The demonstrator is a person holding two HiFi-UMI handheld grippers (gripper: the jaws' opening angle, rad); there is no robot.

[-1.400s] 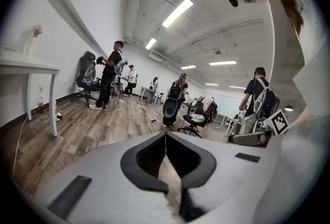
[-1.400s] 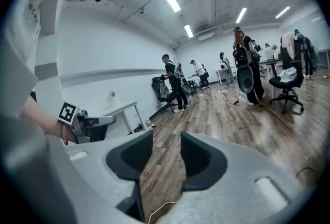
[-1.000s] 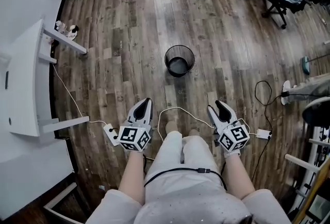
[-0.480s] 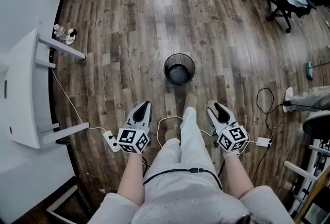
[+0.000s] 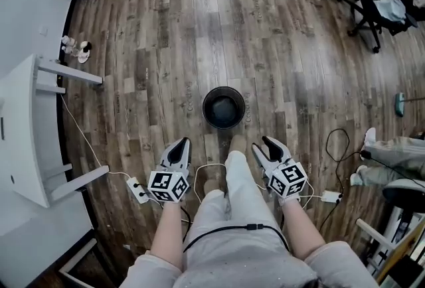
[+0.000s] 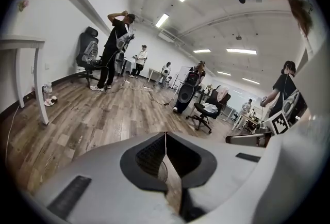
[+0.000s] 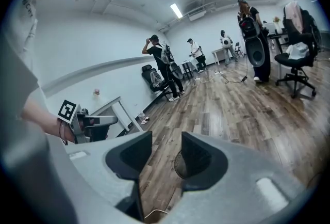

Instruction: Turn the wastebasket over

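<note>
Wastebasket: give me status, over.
Left tool shut, empty; right tool open, empty. Black wastebasket upright on floor ahead, untouched. White cable loops between tools, short of it.

The left gripper (image 5: 179, 144) and the right gripper (image 5: 264, 144) are being carried forward toward the wastebasket (image 5: 223, 107) — the stretch of floor that lay between them a second ago is being closed to a narrow strip. One leg (image 5: 234, 174) is being stepped forward between the grippers, and its foot (image 5: 238, 142) is being brought near the wastebasket.
</note>
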